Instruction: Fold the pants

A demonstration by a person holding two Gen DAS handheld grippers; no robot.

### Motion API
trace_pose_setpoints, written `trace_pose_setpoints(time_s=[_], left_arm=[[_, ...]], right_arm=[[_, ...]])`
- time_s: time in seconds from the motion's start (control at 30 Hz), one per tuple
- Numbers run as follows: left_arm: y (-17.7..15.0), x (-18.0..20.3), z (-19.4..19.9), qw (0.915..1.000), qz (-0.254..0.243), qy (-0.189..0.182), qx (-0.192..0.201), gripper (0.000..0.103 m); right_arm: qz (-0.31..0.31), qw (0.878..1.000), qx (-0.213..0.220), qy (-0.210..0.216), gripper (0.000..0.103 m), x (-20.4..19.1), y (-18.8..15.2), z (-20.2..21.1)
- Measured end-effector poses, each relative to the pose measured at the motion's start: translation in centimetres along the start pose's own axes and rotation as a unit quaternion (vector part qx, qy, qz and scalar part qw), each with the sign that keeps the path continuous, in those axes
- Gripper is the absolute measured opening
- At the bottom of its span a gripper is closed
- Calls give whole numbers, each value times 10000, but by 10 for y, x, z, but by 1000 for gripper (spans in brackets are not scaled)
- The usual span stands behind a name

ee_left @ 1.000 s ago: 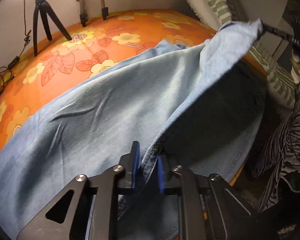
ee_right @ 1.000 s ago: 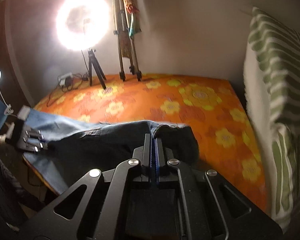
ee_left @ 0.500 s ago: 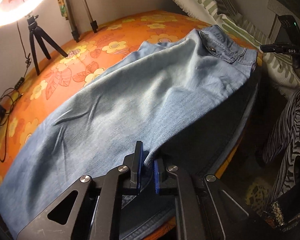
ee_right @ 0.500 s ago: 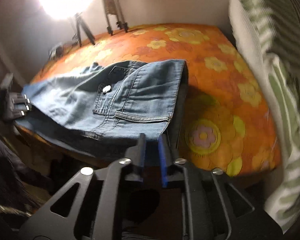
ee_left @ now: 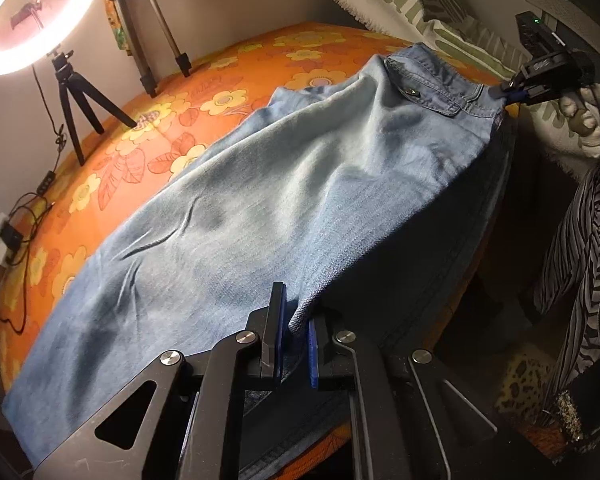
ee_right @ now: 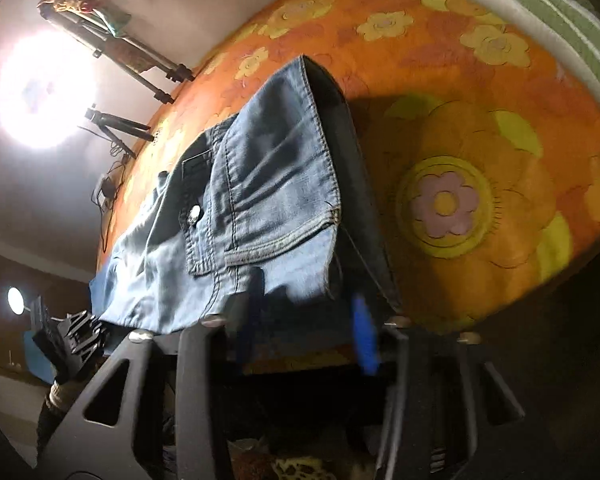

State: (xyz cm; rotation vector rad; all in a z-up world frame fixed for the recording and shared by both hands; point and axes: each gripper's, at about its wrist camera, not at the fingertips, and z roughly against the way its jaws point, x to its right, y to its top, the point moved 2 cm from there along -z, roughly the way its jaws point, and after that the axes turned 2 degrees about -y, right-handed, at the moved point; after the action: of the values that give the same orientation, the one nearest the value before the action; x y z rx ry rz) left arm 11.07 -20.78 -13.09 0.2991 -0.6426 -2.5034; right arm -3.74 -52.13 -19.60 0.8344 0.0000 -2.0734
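Left wrist view: the left gripper [ee_left: 294, 332] has its blue pads parted, a fold of the light blue denim pants [ee_left: 260, 208] loose between them, the pants lying folded lengthwise on the orange flowered bedspread [ee_left: 204, 92]; withdrawing straight back should avoid dragging the edge; a lit ring lamp [ee_left: 32, 16] on a tripod stands by the wall. Right wrist view: the right gripper [ee_right: 306, 336] gapes wide, blurred, just off the waistband; a green striped pillow [ee_right: 560, 4] borders the bed.

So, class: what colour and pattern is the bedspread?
Orange bedspread with yellow flowers; clearest in the right wrist view.
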Motion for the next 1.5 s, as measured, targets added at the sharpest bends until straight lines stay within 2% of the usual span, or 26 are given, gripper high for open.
trace_pose_setpoints(time_s=[0.13, 0.23, 0.3, 0.43, 0.57, 0.63, 0.7, 0.73, 0.8, 0.9, 0.97, 1.07, 1.17, 1.23, 1.37, 1.5], left_arm=[[1, 2, 7, 9999, -68, 50, 81, 7], [-2, 6, 10, 9999, -81, 1, 122, 7], [-9, 17, 7, 9996, -274, -30, 28, 7], [-23, 33, -8, 9982, -546, -86, -234, 7], [-29, 32, -11, 9976, -498, -287, -388, 8], [-29, 29, -10, 9978, -427, -290, -416, 10], [-29, 26, -9, 9981, -335, -263, -450, 16], [-30, 24, -8, 9982, -283, -277, -453, 20], [-32, 24, -2, 9983, -176, -353, -425, 24], [-33, 21, 15, 9983, 6, -484, -331, 28], [-34, 19, 26, 9983, 115, -522, -221, 28], [-34, 8, 45, 9976, 414, -548, 4, 28], [-34, -9, 56, 9970, 679, -306, 234, 28], [-36, -21, 53, 9951, 936, -129, 288, 28], [-46, -35, 29, 9925, 1226, -26, 16, 28], [-61, -44, 16, 9907, 1347, 20, -182, 28]], right_arm=[[417, 9989, 102, -169, 11, -18, -4, 5], [868, 9952, 389, -219, 10, -34, -7, 30], [1077, 9920, 533, -381, 10, -37, -11, 43], [1209, 9889, 327, -799, 9, -31, -17, 28], [1436, 9824, 153, -1184, 10, -30, -24, 15], [1650, 9768, 111, -1364, 13, -34, -24, 16], [1783, 9731, 15, -1462, 23, -34, -21, 19], [1843, 9710, 48, -1522, 28, -34, -19, 24], [1960, 9674, 257, -1584, 29, -39, -13, 41], [2142, 9665, 609, -1276, 33, -62, 2, 65], [2341, 9625, 777, -1131, 51, -82, 15, 70], [2651, 9586, 800, -670, 52, -121, 36, 57], [2960, 9525, 632, -324, 52, -162, 62, 20], [2917, 9559, 349, -12, 52, -181, 78, -11], [3098, 9507, 99, -81, 52, -208, 99, -71], [2945, 9547, -316, 292, 52, -215, 109, -116]])
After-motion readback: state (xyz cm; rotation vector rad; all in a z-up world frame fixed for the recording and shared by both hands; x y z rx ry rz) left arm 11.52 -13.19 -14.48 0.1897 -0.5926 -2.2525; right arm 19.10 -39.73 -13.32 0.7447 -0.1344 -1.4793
